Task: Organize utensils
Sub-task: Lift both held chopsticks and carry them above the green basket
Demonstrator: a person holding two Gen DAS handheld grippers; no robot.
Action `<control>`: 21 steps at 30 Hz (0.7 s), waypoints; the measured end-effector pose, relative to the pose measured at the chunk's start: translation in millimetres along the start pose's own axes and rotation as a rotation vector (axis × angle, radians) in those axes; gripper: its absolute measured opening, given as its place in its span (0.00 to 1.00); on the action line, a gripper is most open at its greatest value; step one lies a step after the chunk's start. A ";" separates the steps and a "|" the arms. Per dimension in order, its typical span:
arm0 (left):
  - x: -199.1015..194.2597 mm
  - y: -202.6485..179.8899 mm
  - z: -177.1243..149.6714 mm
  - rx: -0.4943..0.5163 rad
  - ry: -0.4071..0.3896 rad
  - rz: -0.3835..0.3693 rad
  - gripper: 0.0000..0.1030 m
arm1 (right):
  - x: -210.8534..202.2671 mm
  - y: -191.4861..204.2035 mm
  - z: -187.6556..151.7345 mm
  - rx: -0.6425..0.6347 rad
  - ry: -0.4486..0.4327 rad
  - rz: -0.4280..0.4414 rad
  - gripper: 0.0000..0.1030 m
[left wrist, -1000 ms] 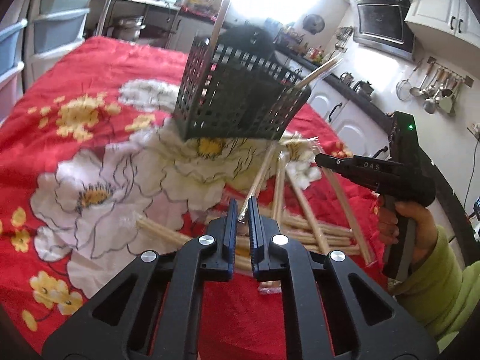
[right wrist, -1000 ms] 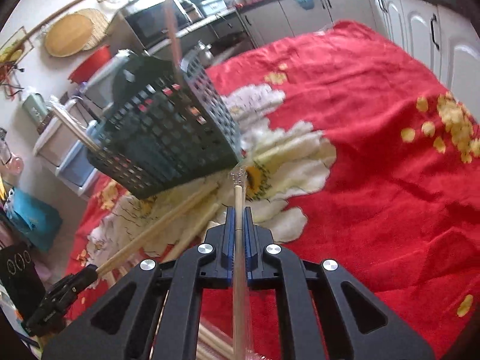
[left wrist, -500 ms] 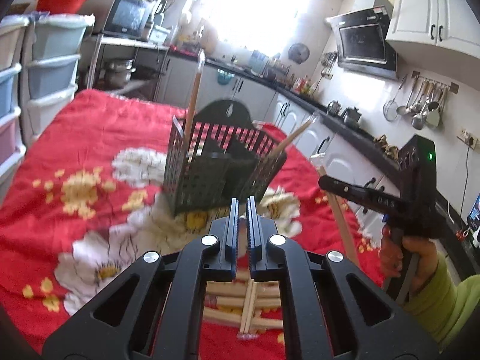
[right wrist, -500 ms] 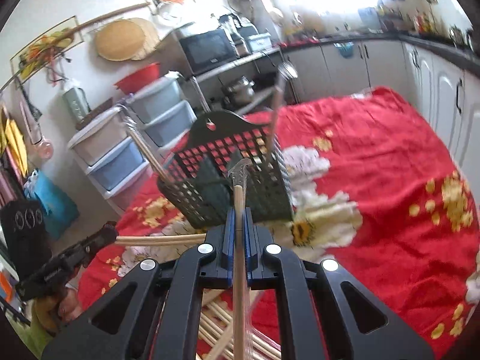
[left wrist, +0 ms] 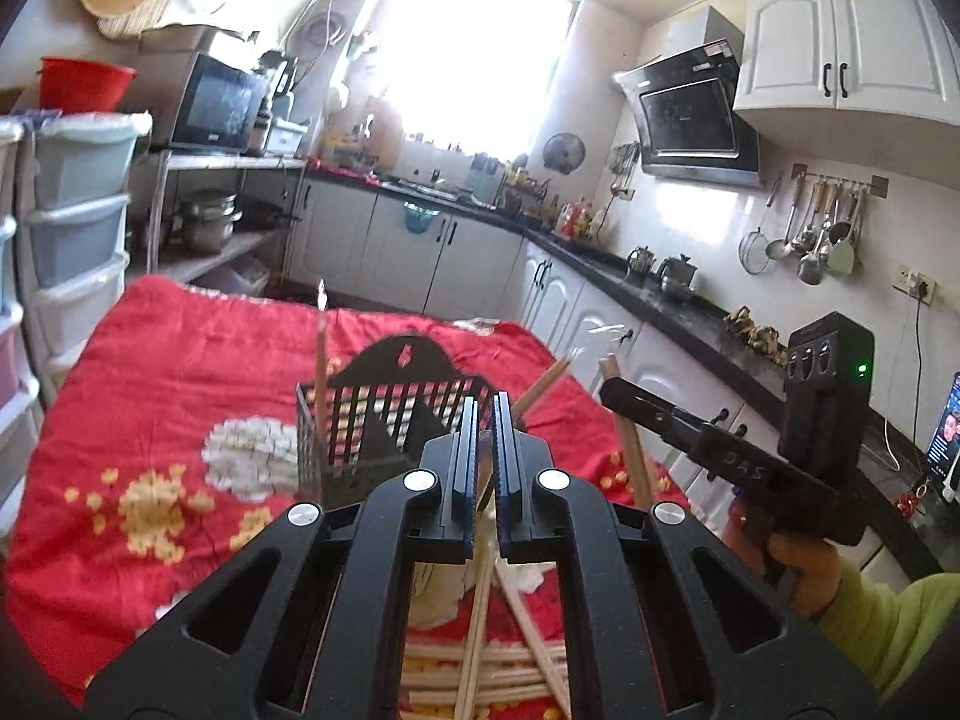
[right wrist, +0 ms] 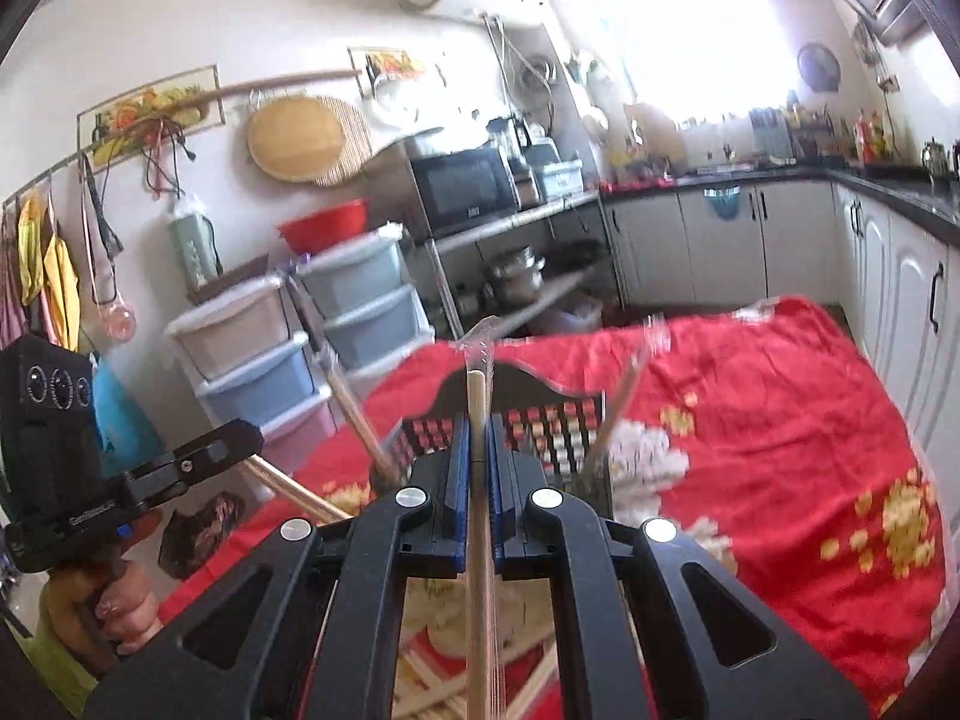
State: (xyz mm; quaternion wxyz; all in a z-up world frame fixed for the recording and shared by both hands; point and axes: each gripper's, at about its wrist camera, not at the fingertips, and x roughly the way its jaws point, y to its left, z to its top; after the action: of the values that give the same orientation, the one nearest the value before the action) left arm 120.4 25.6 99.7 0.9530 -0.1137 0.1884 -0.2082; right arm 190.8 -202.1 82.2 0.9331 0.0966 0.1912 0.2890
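Observation:
A black perforated utensil basket (left wrist: 384,414) stands on the red floral cloth, just ahead of both grippers; it also shows in the right wrist view (right wrist: 540,420). Wrapped chopsticks stand in it (left wrist: 321,372). My right gripper (right wrist: 478,420) is shut on a wrapped wooden chopstick (right wrist: 477,396) that points up and forward. From the left wrist view the right gripper (left wrist: 612,387) holds that chopstick (left wrist: 630,450) beside the basket's right side. My left gripper (left wrist: 485,408) is shut on a wrapped chopstick (left wrist: 474,612) running under the fingers. In the right wrist view the left gripper (right wrist: 252,438) holds it at the left.
Several wrapped chopsticks (left wrist: 480,666) lie piled on the cloth (left wrist: 150,420) below my left gripper. White cabinets and a dark counter (left wrist: 660,300) run along the right. Plastic drawer stacks (right wrist: 354,300) stand at the left of the table.
Both grippers have risen and levelled, so the basket now sits lower in both views. Each has lifted its chopstick off the pile.

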 end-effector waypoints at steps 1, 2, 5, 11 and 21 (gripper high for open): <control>-0.5 -2.5 4.2 0.008 -0.008 -0.001 0.02 | 1.3 -1.0 4.0 0.002 -0.019 0.002 0.06; -0.7 -3.9 7.3 0.013 -0.014 -0.002 0.02 | 1.2 -1.7 6.9 0.002 -0.036 0.003 0.06; -1.0 -7.1 16.8 0.024 -0.031 -0.002 0.02 | 2.4 -2.3 16.0 -0.012 -0.094 -0.001 0.06; -1.5 -12.3 37.1 0.037 -0.066 0.008 0.02 | 9.6 -2.6 37.8 -0.066 -0.222 -0.024 0.05; -11.1 -13.0 69.6 0.051 -0.133 0.038 0.02 | 39.3 2.4 74.3 -0.161 -0.348 -0.069 0.05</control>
State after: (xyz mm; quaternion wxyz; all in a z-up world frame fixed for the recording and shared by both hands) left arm 134.7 28.5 169.8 0.9698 -0.0995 0.1212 -0.1867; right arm 250.1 -182.8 138.6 0.9661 0.0633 0.0065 0.2502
